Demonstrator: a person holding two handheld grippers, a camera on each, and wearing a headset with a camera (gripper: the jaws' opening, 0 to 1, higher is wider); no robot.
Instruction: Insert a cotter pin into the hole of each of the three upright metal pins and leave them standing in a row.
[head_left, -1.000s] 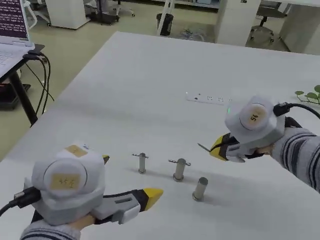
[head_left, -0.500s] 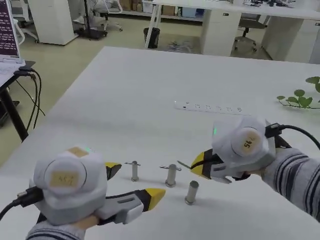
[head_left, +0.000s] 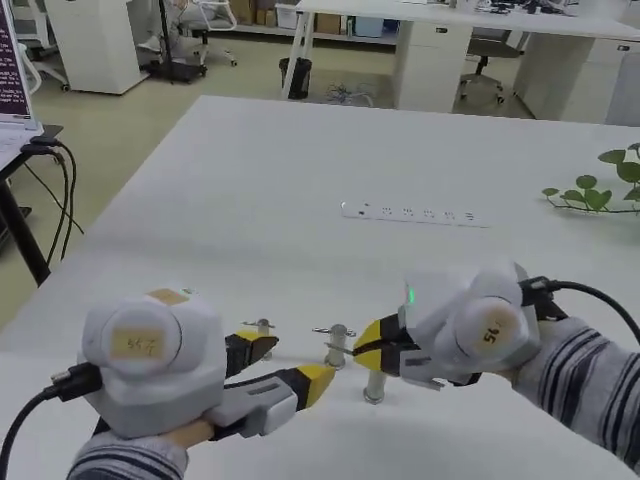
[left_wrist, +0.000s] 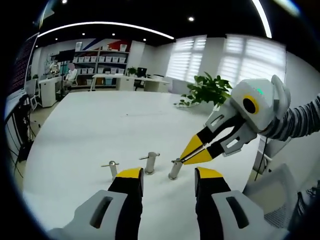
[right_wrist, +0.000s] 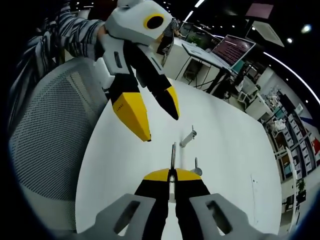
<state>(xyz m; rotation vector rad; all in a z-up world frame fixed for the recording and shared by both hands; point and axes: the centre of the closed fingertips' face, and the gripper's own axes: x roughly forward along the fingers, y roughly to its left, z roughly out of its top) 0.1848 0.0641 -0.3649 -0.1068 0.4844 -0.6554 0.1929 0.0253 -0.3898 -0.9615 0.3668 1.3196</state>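
Note:
Three upright metal pins stand in a row near the table's front edge. The left pin (head_left: 263, 331) and middle pin (head_left: 337, 342) each carry a cotter pin crosswise near the top. The right pin (head_left: 375, 386) has a bare top. My right gripper (head_left: 365, 342) is shut on a thin cotter pin (right_wrist: 173, 154), its tips just above and beside the right pin (left_wrist: 175, 168). My left gripper (head_left: 285, 362) stands open in front of the row, its jaws apart with nothing between them (left_wrist: 169, 175).
A white power strip (head_left: 405, 213) lies mid-table and a small plant (head_left: 590, 190) sits at the right edge. The white table (head_left: 250, 200) stretches away behind the pins. A mesh chair (right_wrist: 45, 130) stands close to the front edge.
My right gripper has moved left and down with the cotter pin, from right of the row to the right pin's top. The left gripper has edged closer to the pins.

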